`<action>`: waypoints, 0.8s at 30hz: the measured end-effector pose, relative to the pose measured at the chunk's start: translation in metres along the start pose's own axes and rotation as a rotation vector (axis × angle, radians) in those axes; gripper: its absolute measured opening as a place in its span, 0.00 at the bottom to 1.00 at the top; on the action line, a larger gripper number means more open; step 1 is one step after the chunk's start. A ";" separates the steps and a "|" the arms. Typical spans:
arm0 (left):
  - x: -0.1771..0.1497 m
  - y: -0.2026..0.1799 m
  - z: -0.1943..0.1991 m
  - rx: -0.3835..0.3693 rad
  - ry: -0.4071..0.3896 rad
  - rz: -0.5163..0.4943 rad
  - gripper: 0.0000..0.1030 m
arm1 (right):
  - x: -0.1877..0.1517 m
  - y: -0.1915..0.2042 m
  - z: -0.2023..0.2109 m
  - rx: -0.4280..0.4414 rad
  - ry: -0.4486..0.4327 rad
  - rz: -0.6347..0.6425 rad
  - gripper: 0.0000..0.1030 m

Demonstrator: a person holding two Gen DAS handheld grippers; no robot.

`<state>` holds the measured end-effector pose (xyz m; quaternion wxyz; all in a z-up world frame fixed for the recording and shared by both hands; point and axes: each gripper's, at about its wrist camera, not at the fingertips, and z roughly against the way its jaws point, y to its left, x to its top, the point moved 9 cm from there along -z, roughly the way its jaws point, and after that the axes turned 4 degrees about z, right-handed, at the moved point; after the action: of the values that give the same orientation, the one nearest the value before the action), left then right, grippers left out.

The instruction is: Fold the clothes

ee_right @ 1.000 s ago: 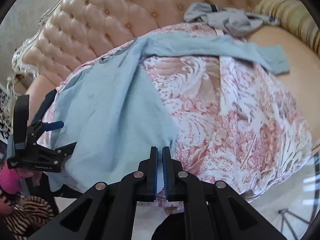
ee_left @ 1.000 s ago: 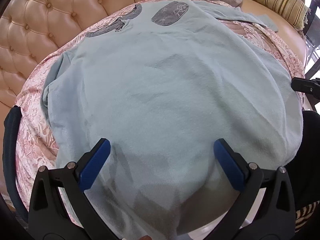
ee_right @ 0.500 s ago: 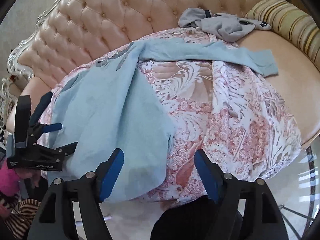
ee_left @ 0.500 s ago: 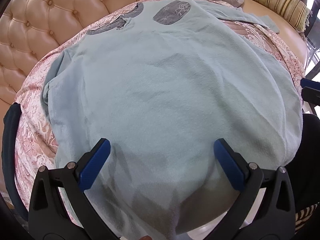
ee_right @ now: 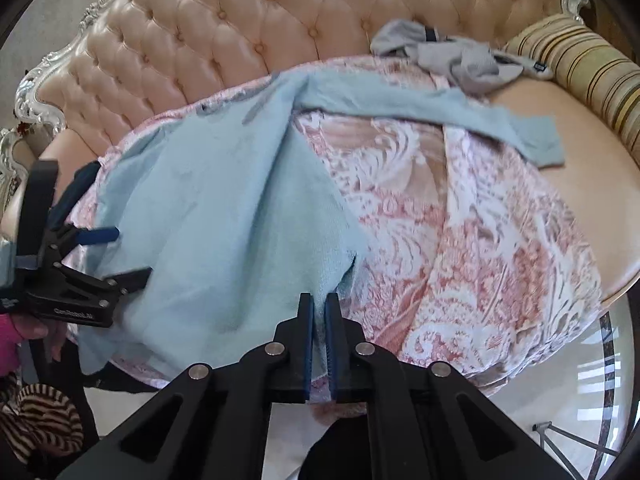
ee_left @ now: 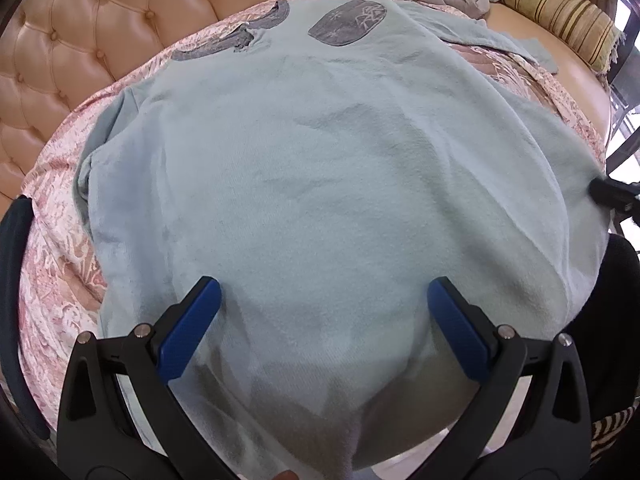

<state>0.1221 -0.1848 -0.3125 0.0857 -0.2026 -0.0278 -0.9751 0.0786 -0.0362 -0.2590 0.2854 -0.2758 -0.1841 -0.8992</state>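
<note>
A pale blue sweater (ee_left: pixel 320 184) lies spread flat over a pink floral cover (ee_right: pixel 460 248) on a tufted sofa (ee_right: pixel 224 40), filling most of the left wrist view. Its collar sits at the upper left of that frame beside a grey patch (ee_left: pixel 347 27). One sleeve (ee_right: pixel 432 116) runs out toward the upper right of the right wrist view, its cuff resting on the bare sofa seat.

The left gripper (ee_left: pixel 322 330) hangs over the lower part of the sweater at the bottom of its frame, blue fingers (ee_left: pixel 188 332) spread wide apart with nothing between them. The same gripper shows at the left edge of the right wrist view, held over the sweater's far side.

The right gripper (ee_right: pixel 319 344) sits at bottom centre of its frame, jaws pressed nearly together on the sweater's lower corner; a strip of blue cloth shows in the narrow gap, so it appears to be pinching the hem, though the contact itself is partly hidden.

A crumpled grey garment (ee_right: pixel 452 54) lies at the top of the frame against the backrest, next to a striped bolster (ee_right: pixel 588 64) at the upper right.
</note>
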 end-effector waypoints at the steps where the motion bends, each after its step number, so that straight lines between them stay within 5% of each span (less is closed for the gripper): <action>1: 0.001 0.001 0.001 -0.002 -0.003 0.005 1.00 | 0.003 0.002 0.005 -0.005 -0.013 0.008 0.05; 5: 0.004 0.009 -0.001 -0.030 0.007 0.042 0.96 | 0.015 0.009 0.025 -0.026 -0.064 0.039 0.05; 7: 0.006 0.019 -0.007 -0.067 0.033 0.077 0.88 | 0.008 0.010 0.024 -0.037 -0.051 0.035 0.05; 14: 0.009 0.031 -0.013 -0.140 0.103 0.088 0.85 | -0.019 0.010 0.016 -0.073 0.013 0.015 0.05; 24: 0.031 0.018 0.003 -0.052 0.147 -0.047 0.83 | -0.050 0.007 0.007 -0.115 0.092 -0.008 0.09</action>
<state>0.0985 -0.2070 -0.2971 0.0592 -0.1320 -0.0010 -0.9895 0.1202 -0.0170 -0.2823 0.2735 -0.2494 -0.1197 -0.9213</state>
